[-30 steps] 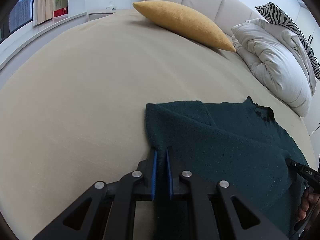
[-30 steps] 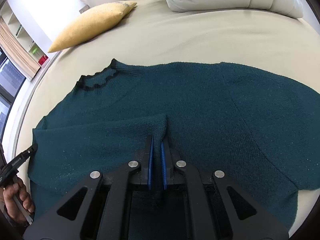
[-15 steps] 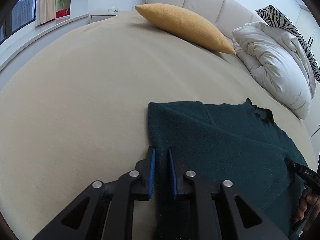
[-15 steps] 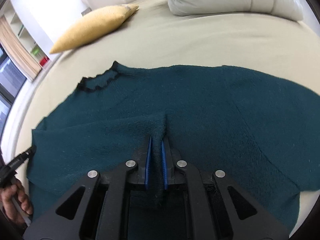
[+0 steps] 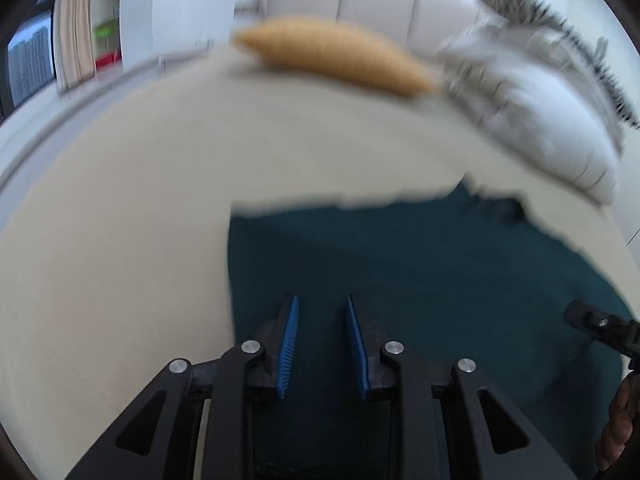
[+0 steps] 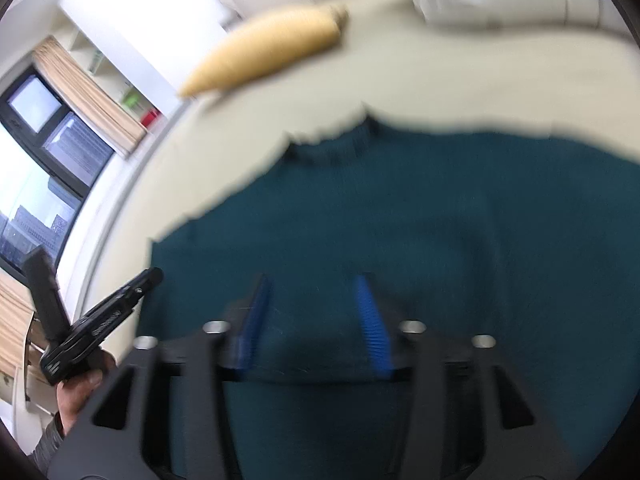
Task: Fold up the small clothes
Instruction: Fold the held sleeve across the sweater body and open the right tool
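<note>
Over the near part of the bed (image 5: pixel 120 200), in the left wrist view, the left gripper (image 5: pixel 322 346) hangs above the left edge of the dark green sweater (image 5: pixel 400 264). Its jaws are spread and nothing is between the blue pads (image 5: pixel 289 348). The sweater lies flat on the beige sheet, with its black collar (image 5: pixel 508 208) toward the white pillow (image 5: pixel 540 112) and the yellow cushion (image 5: pixel 340 60) at the head of the bed. This picture is blurred, so fine creases cannot be read.

From the right wrist view, the right gripper (image 6: pixel 314 324) is above the middle of the sweater (image 6: pixel 400 220), jaws also wide apart and empty. The left gripper (image 6: pixel 100 320) shows at the left edge, held in the person's hand (image 6: pixel 80 392), near the side of the garment.

I judge the task is at an early stage: the left side seems laid over the body, but the right side reaches out of the frame and looks not yet folded. The final fold of the body seems also to be left.
</note>
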The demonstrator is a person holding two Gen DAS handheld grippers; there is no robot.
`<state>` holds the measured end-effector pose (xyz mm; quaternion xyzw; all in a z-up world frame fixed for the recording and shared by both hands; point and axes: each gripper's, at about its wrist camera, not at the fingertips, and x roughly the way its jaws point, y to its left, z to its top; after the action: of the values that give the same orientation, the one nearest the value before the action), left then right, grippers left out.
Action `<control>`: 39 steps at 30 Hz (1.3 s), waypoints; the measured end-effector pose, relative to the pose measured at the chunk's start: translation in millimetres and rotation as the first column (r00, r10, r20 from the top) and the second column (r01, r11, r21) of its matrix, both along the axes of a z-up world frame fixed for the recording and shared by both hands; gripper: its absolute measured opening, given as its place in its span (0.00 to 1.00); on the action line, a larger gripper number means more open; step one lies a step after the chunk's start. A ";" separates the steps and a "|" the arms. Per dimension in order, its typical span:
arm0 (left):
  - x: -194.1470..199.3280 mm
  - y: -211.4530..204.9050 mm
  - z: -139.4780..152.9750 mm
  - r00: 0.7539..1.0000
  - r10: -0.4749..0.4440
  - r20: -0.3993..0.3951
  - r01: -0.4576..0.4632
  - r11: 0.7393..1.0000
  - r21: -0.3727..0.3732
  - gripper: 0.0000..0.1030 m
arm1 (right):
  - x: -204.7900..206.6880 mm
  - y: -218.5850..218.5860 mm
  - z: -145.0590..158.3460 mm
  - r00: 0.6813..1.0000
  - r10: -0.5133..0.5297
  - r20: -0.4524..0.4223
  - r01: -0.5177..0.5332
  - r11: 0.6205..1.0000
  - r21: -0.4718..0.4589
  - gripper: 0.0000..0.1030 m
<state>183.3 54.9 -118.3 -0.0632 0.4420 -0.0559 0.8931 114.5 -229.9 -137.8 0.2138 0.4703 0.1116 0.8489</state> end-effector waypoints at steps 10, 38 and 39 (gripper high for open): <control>-9.8 26.4 14.0 1.000 0.023 0.020 -0.019 0.986 -0.168 0.30 | -116.9 -187.5 4.9 0.895 -0.443 0.049 0.419 0.874 0.248 0.36; -69.4 -58.8 23.9 0.986 -0.151 -0.074 0.107 0.902 -0.418 0.55 | -222.7 -370.4 86.2 0.676 -0.705 0.217 0.714 0.698 0.045 0.07; -70.8 -57.0 24.3 0.986 -0.151 -0.074 0.105 0.897 -0.429 0.55 | -206.0 -337.3 102.3 0.734 -0.627 0.262 0.648 0.761 0.004 0.07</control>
<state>112.6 -2.1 -94.0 -0.2291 0.4688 -0.2057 0.8279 -91.6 -567.2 -35.5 0.3091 0.2632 -0.1810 0.8958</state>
